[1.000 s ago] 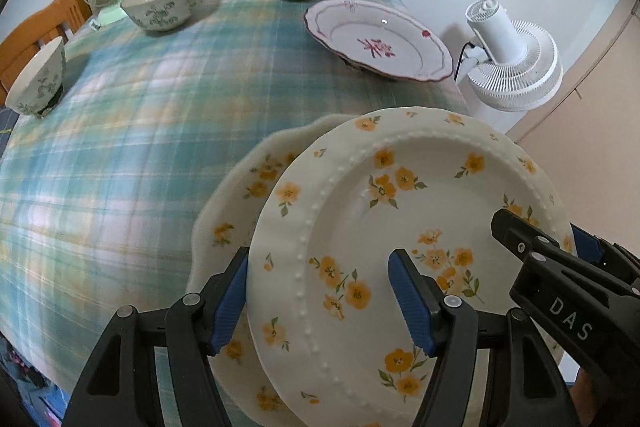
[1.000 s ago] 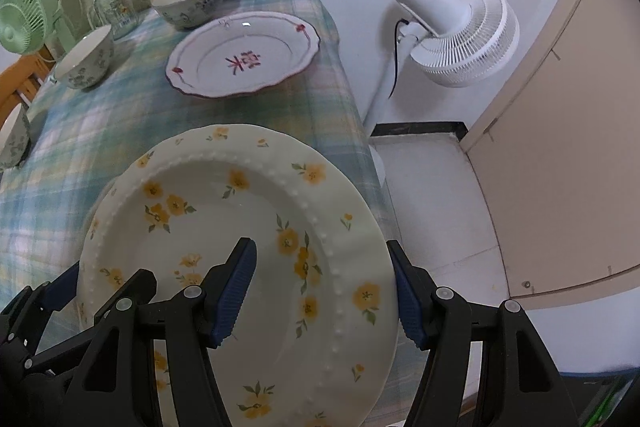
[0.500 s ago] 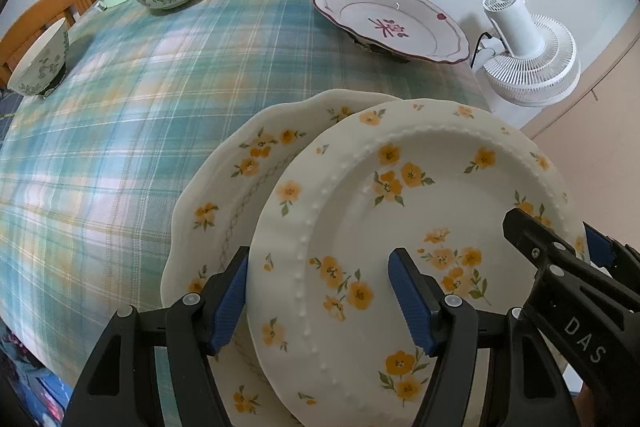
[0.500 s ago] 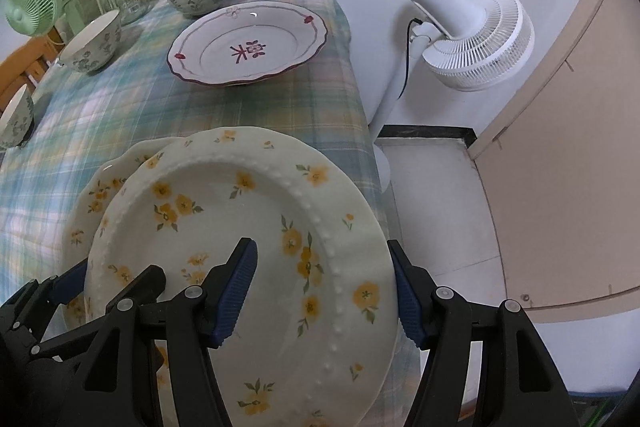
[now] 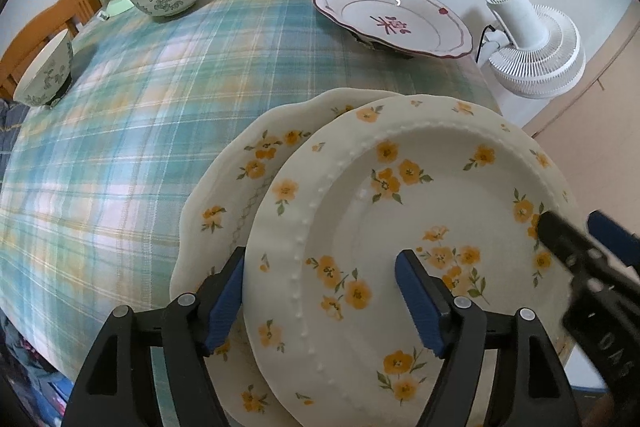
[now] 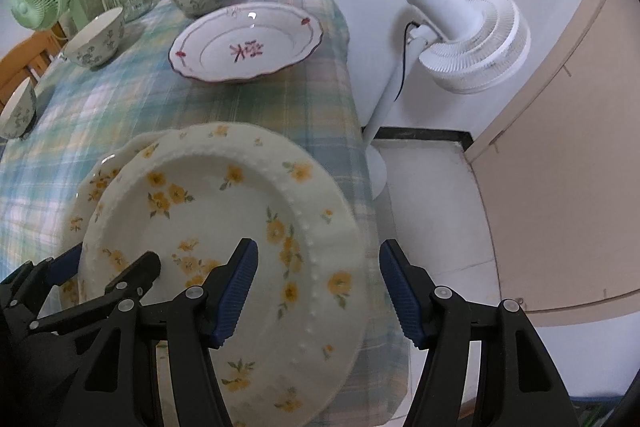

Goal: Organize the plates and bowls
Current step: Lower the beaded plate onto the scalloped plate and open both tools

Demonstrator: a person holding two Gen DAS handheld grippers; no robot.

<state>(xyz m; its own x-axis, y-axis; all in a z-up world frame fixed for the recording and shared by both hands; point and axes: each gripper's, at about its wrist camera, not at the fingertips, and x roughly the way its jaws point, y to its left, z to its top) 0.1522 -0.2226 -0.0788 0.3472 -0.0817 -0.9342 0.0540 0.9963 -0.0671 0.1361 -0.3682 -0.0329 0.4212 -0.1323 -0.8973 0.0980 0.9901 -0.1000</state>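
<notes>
**Helper:** Look at the round cream plate with yellow flowers and a bumpy rim [image 5: 400, 195]. It sits on top of the wavy-edged cream plate with yellow flowers [image 5: 240, 187]. Both are at the near corner of the desk with the green checked cloth [image 5: 140, 107].

**Friend:** Do you have hold of it?

**Helper:** Your left fingers [image 5: 226, 299] have just been opening. They stand wide, with the plate's rim between them. One finger is outside the rim and one is over the inside, and I see no squeeze. Your right fingers [image 6: 236, 291] are about half open over the other side of the rim. The outer one stands clear of the edge, so I think that side is loose too.

**Friend:** How will the plate feel if you pick it up?

**Helper:** I think it is hard and a bit heavy. It looks shiny, so it can slip, and it can chip or break if it bumps. Take it by the rim, one side for each hand, where the bumps give a little hold.

**Friend:** Which way does it point?

**Helper:** Its face points up. It is round, so it has no long side. It sits off to one side of the plate below, toward the desk's edge, so be gentle if you nudge it.
</notes>
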